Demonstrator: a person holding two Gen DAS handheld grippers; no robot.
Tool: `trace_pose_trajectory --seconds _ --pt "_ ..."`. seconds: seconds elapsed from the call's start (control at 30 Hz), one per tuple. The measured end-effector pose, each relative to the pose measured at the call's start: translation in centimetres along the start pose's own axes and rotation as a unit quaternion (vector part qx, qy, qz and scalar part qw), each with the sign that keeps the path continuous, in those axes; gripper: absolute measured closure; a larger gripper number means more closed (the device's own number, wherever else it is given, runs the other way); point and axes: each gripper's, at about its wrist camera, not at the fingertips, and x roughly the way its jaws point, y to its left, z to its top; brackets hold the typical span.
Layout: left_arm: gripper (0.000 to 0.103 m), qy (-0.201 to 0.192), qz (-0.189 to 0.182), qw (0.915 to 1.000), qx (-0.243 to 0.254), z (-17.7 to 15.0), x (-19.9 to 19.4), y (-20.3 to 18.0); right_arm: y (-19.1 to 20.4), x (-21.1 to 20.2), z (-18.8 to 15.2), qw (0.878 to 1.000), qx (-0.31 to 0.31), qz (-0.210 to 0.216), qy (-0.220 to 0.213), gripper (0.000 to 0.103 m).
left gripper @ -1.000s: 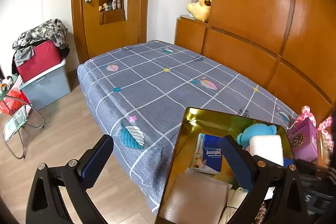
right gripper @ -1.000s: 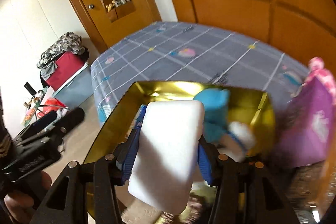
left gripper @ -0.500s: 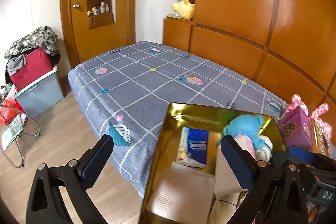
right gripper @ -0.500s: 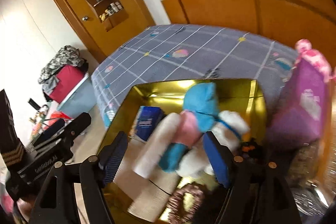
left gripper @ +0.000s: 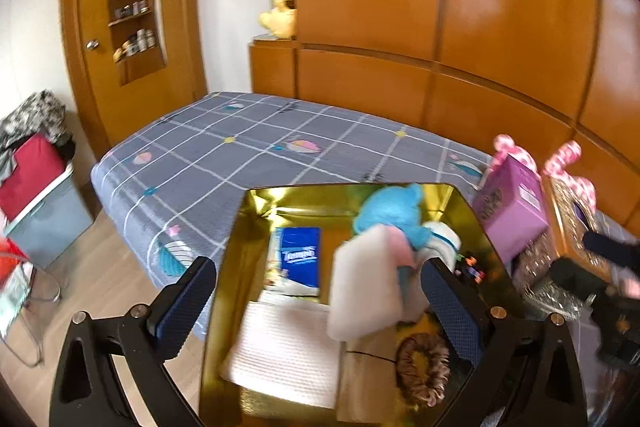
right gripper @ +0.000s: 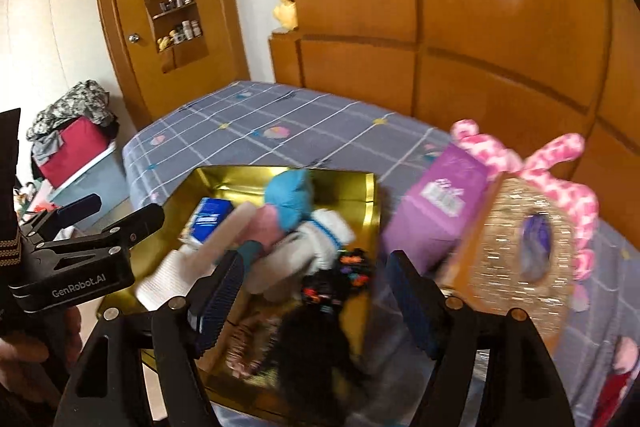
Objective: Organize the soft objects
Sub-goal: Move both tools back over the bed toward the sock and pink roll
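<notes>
A gold box (left gripper: 236,267) lies on the bed with soft things in it. A white foam pad (left gripper: 364,291) leans loose against a blue and pink plush toy (left gripper: 390,211). Beside them are a blue tissue pack (left gripper: 300,255), a folded white cloth (left gripper: 288,347) and a brown scrunchie (left gripper: 420,367). My left gripper (left gripper: 316,307) hangs open over the box's near side, holding nothing. My right gripper (right gripper: 316,297) is open and bare above the box's right part, over a dark hair tie (right gripper: 340,275). The pad (right gripper: 228,231) lies to its left.
A purple carton (right gripper: 436,211) and a glittery box with pink plush ears (right gripper: 516,255) stand right of the gold box. The grey checked bedspread (left gripper: 248,147) stretches beyond, with a wooden headboard behind it. A grey bin (left gripper: 44,223) stands on the floor at the left.
The right gripper opened and let go of the white pad, which now leans on the plush in the box. That gripper then drew back to the right. The left gripper shifted over the box.
</notes>
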Motion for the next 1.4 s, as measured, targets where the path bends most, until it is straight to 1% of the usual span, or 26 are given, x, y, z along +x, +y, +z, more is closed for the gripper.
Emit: trace_pose_trajectory --seconds 0.07,0.23,0.37,0.43,0.57,0.7,0.8,0.87,0.93,0.97,1.0,1.07,1.13,1.17,1.2,1.23,1.27,1.3,1.33,1.37,1.4 --pt "0.000 -0.003 -0.009 0.9999 0.013 -0.2 -0.3 -0.8 -0.8 -1.0 -0.3 1.000 -0.001 -0.012 -0.007 0.028" --pt "0.000 -0.013 -0.027 0.9984 0.048 -0.8 -1.3 -3.1 -4.4 -3.6 -1.0 0.999 0.017 -0.047 -0.021 0.028" --pt "0.000 -0.022 -0.038 0.9961 0.076 -1.4 -2.1 -4.8 -8.8 -5.6 -1.9 0.995 0.041 -0.088 -0.026 0.028" --pt "0.000 -0.028 -0.043 0.9945 0.091 -1.5 -2.6 -5.6 -11.4 -6.7 -2.5 0.991 0.057 -0.114 -0.024 0.028" --pt "0.000 -0.032 -0.060 0.9912 0.114 -1.9 -3.3 -7.3 -16.1 -8.4 -3.9 0.982 0.086 -0.165 -0.015 0.028" --pt "0.000 -0.036 -0.080 0.9873 0.132 -1.9 -3.9 -9.2 -21.3 -10.3 -5.7 0.968 0.126 -0.215 -0.002 0.028" --pt "0.000 -0.043 -0.103 0.9820 0.153 -1.7 -4.7 -11.1 -25.0 -11.8 -7.2 0.956 0.166 -0.243 0.003 0.028" --pt "0.000 -0.047 -0.123 0.9766 0.170 -1.6 -5.3 -12.7 -27.2 -12.6 -8.1 0.947 0.187 -0.262 0.006 0.028" --pt "0.000 -0.048 -0.145 0.9707 0.185 -1.5 -5.8 -13.9 -29.8 -13.5 -9.2 0.934 0.210 -0.287 0.008 0.028" --pt "0.000 -0.049 -0.163 0.9657 0.196 -1.4 -6.2 -14.9 -31.1 -13.9 -9.8 0.927 0.225 -0.299 0.009 0.028" --pt "0.000 -0.052 -0.173 0.9622 0.203 -1.3 -6.5 -15.6 -32.7 -14.6 -10.8 0.917 0.244 -0.315 0.008 0.028" --pt "0.000 -0.055 -0.196 0.9541 0.220 -1.4 -7.0 -17.3 -35.0 -15.3 -12.0 0.901 0.269 -0.341 0.005 0.028" --pt "0.000 -0.043 -0.224 0.9454 0.233 -1.5 -7.0 -19.4 -37.6 -16.3 -13.8 0.876 0.308 -0.372 0.003 0.028" --pt "0.000 -0.035 -0.233 0.9425 0.237 -1.5 -6.8 -20.3 -39.0 -17.0 -15.0 0.861 0.336 -0.381 -0.004 0.028" --pt "0.000 -0.024 -0.244 0.9389 0.242 -1.7 -6.6 -21.5 -39.9 -17.4 -16.0 0.850 0.360 -0.385 -0.010 0.028" --pt "0.000 -0.015 -0.251 0.9359 0.247 -1.9 -6.3 -22.6 -41.0 -17.8 -17.1 0.835 0.394 -0.384 -0.010 0.028" --pt "0.001 -0.009 -0.257 0.9332 0.251 -2.1 -6.2 -23.4 -41.8 -18.3 -17.7 0.826 0.419 -0.378 -0.011 0.028" --pt "0.001 -0.002 -0.266 0.9295 0.256 -2.4 -6.1 -24.5 -42.8 -19.0 -18.7 0.812 0.457 -0.362 -0.027 0.028" --pt "0.001 0.005 -0.272 0.9270 0.258 -2.6 -5.9 -25.5 -43.4 -19.4 -19.4 0.804 0.477 -0.354 -0.034 0.028" --pt "0.001 0.014 -0.279 0.9246 0.259 -2.8 -5.7 -26.5 -43.8 -19.5 -19.9 0.798 0.490 -0.350 -0.032 0.028" --pt "0.001 0.025 -0.290 0.9207 0.260 -3.0 -5.5 -27.6 -44.1 -19.4 -20.2 0.795 0.500 -0.342 -0.029 0.028"
